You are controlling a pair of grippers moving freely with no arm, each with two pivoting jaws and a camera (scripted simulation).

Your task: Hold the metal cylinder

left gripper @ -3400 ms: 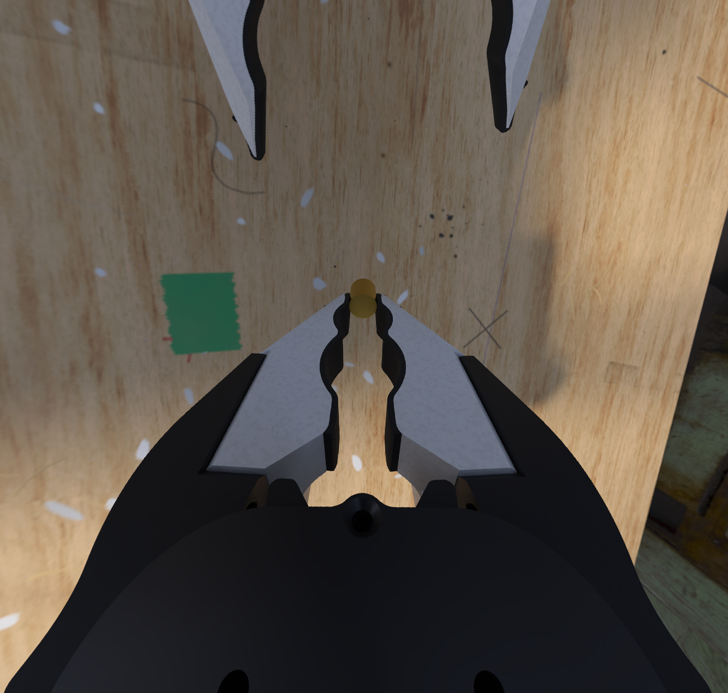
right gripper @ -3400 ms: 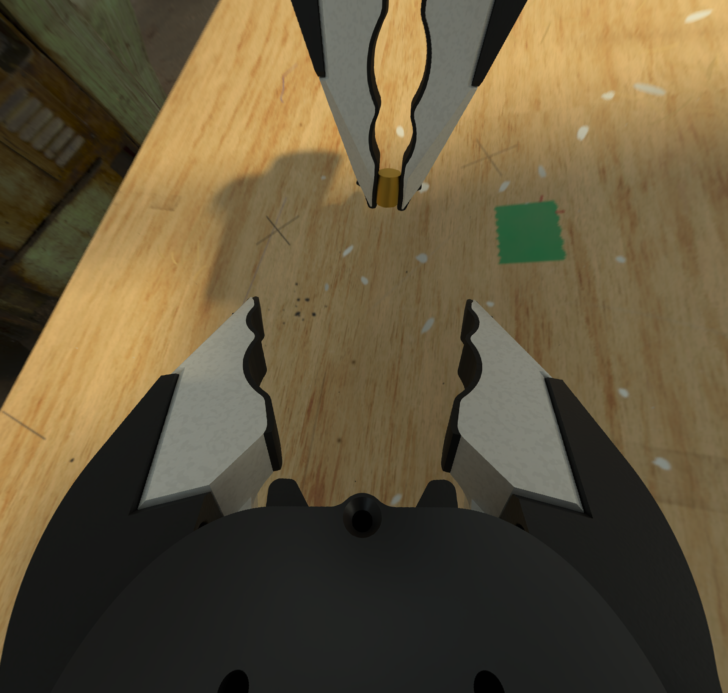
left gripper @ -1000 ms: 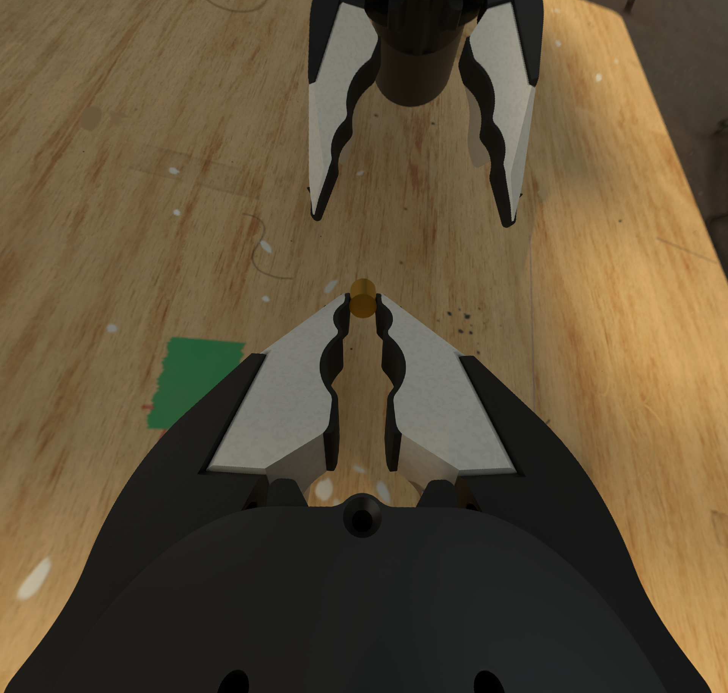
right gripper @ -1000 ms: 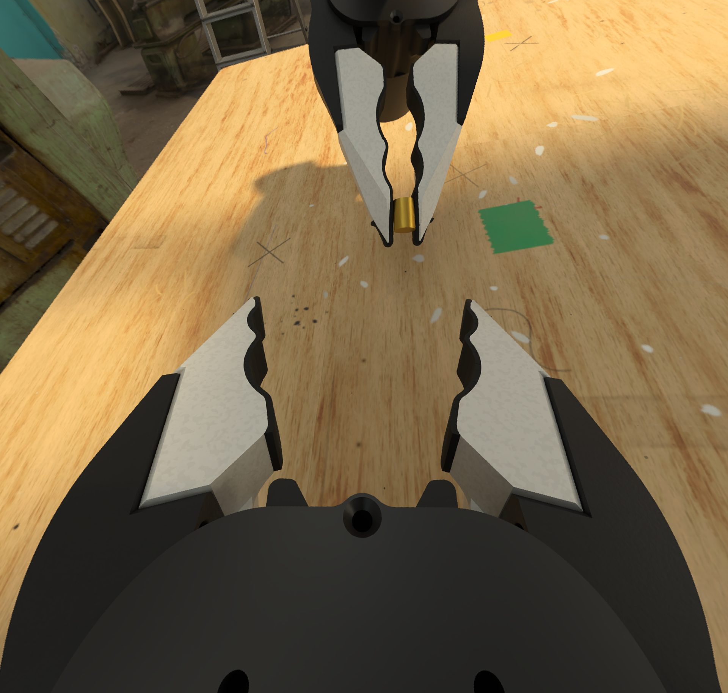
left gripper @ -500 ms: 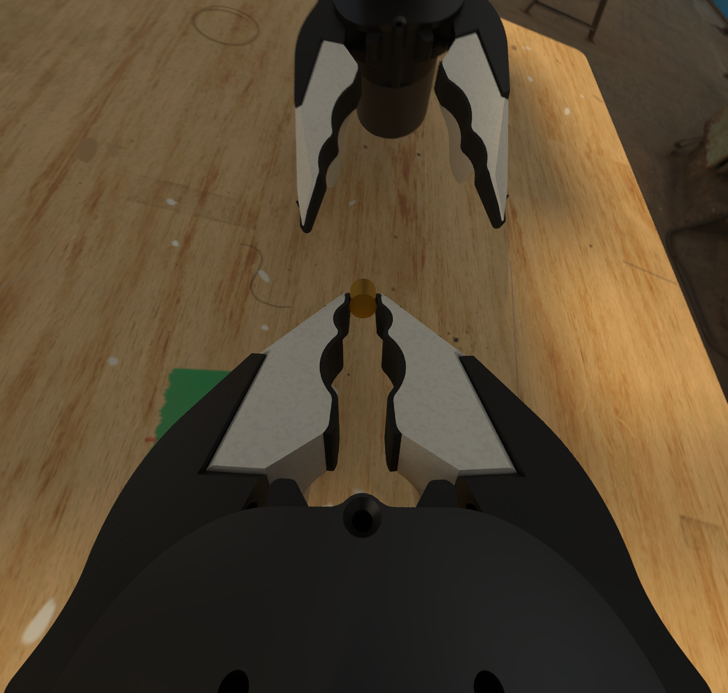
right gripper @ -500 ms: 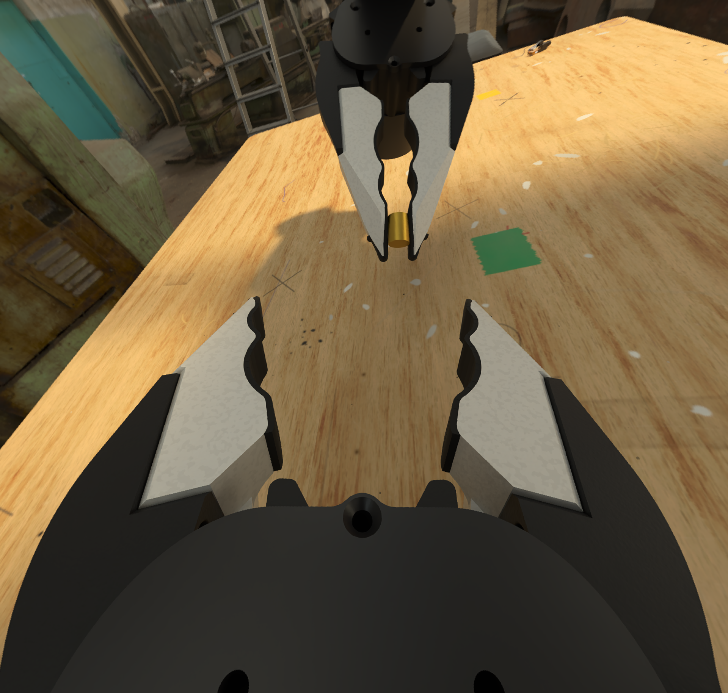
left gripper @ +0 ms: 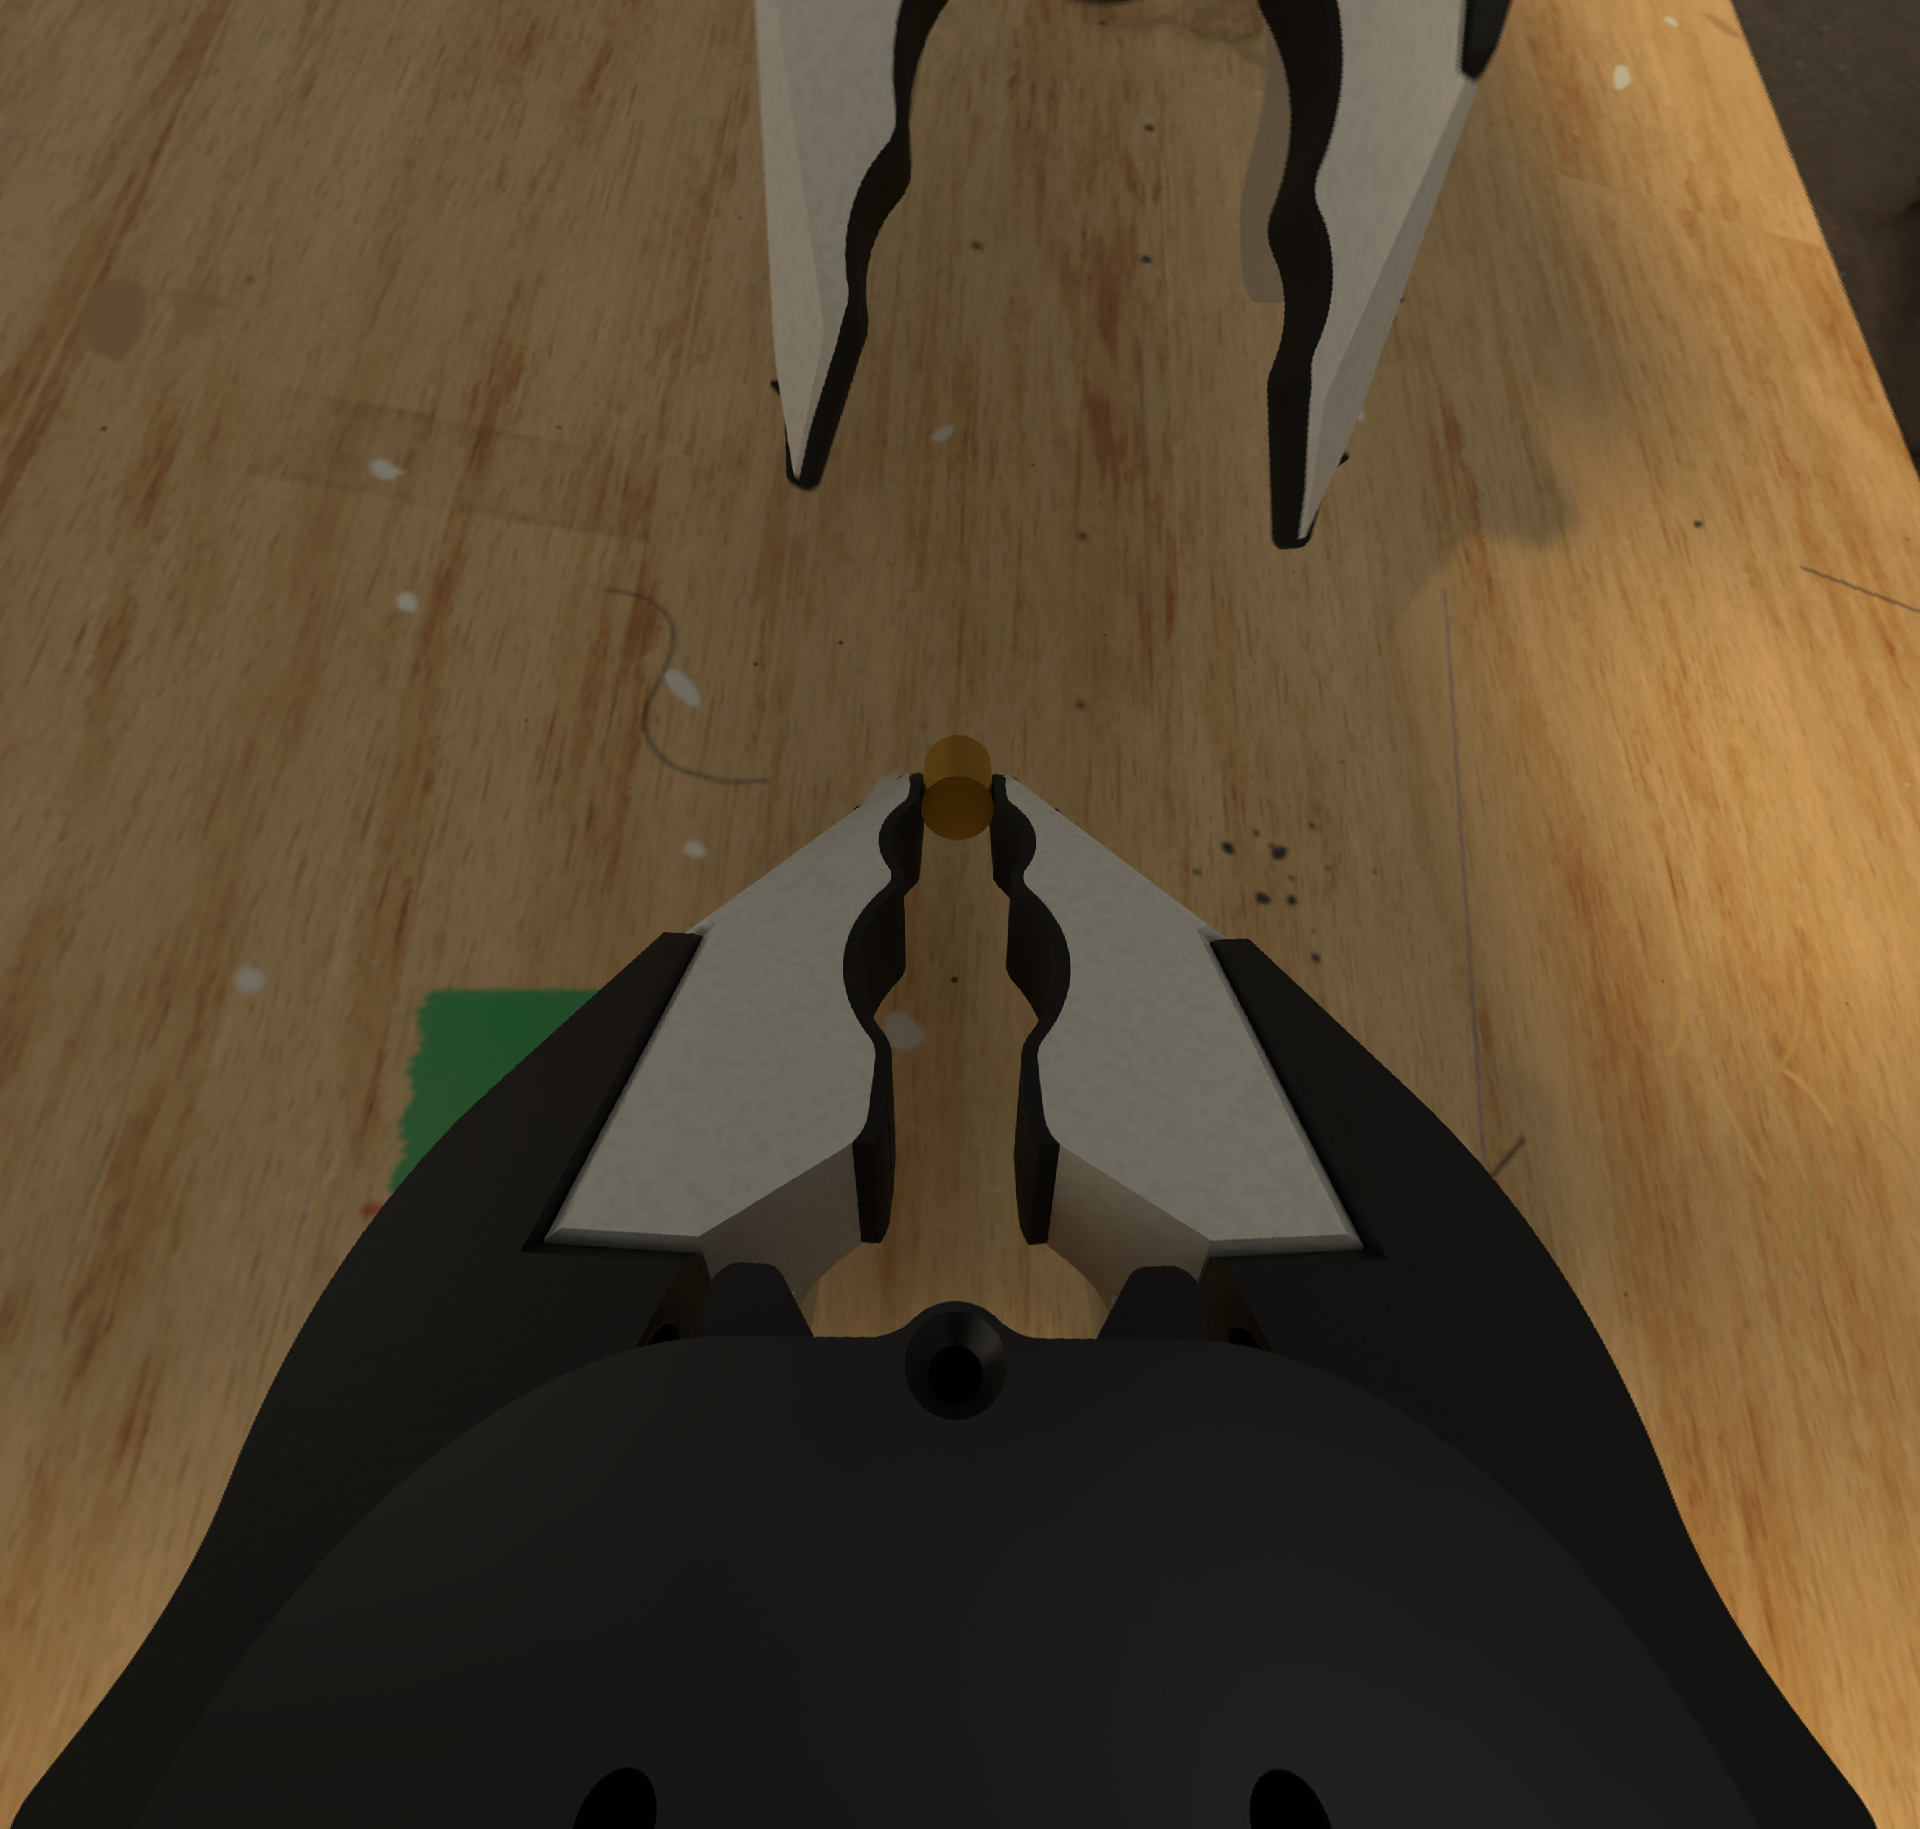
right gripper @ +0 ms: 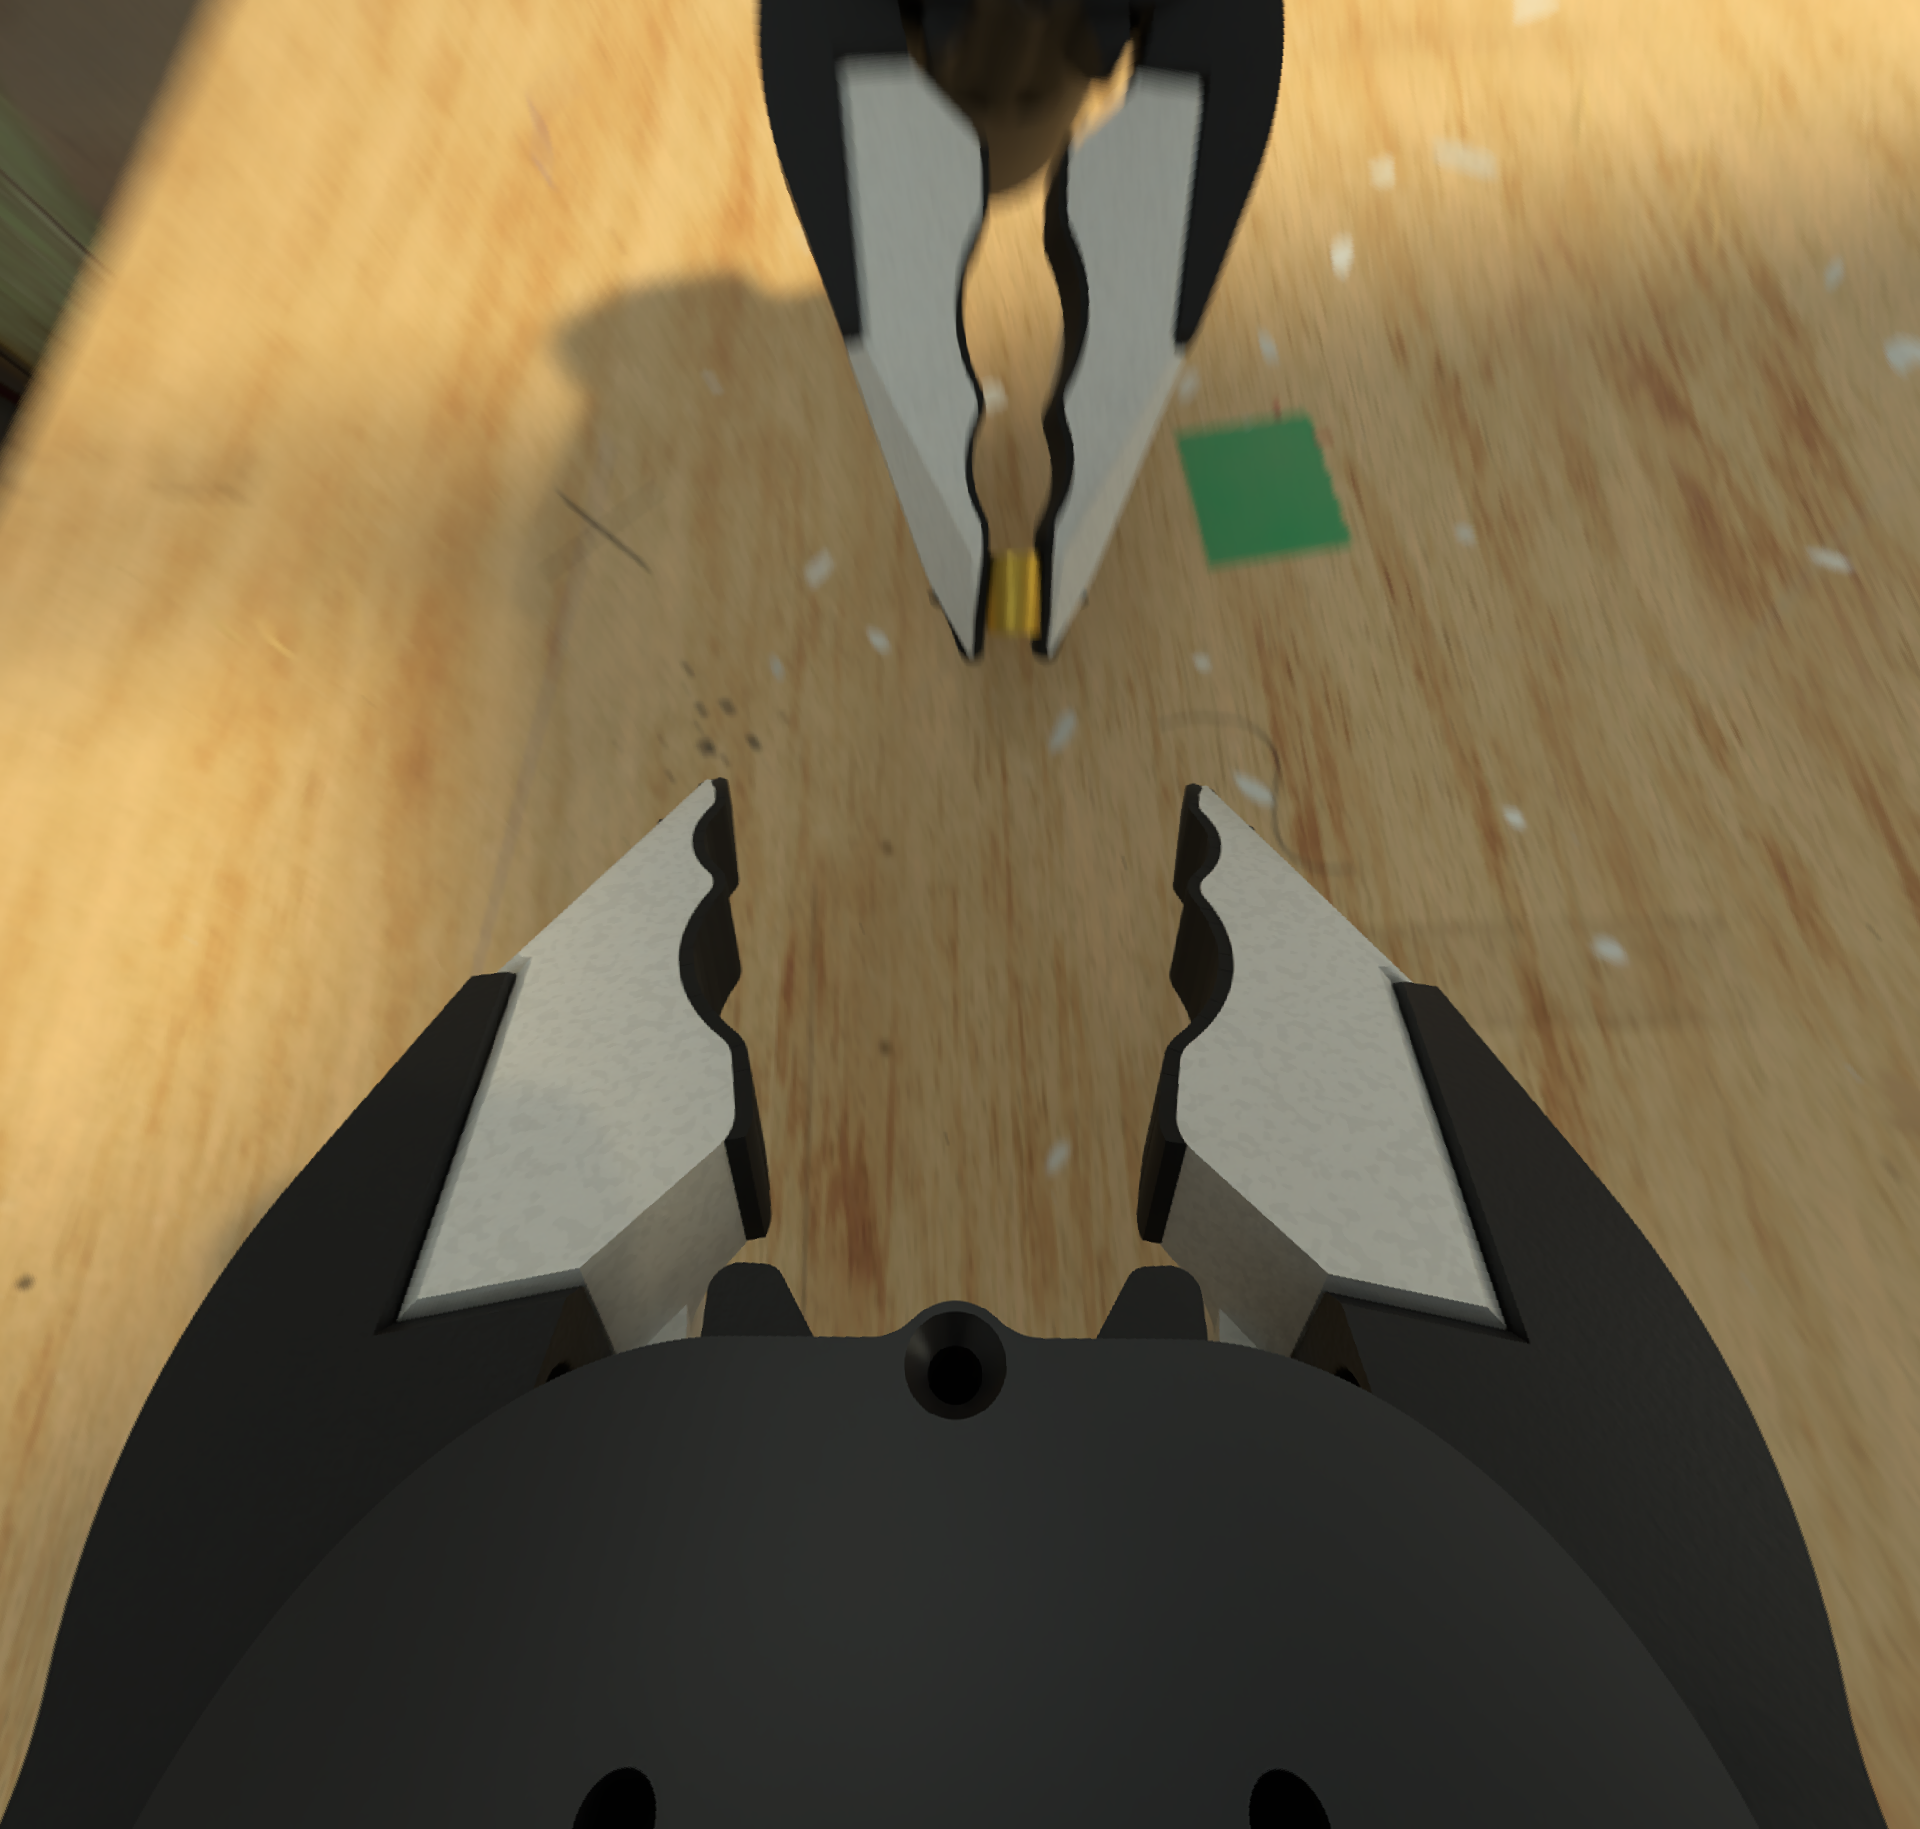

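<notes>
Where the light plywood table ends, its edge runs down the 3 o'clock side of the left wrist view and across the 10 o'clock corner of the right wrist view; bare board lies open on all other sides.

Item: small brass-coloured metal cylinder, pinched at the very tips of the left tongs, which are closed on it, clear of the board as far as can be told.

Item: right tongs, spread wide and holding nothing, facing the left tongs tip to tip, near but apart, the cylinder at their 12 o'clock.

Item: green rectangular patch, flat on the table, at 1 o'clock from the cylinder in the right wrist view.
</notes>
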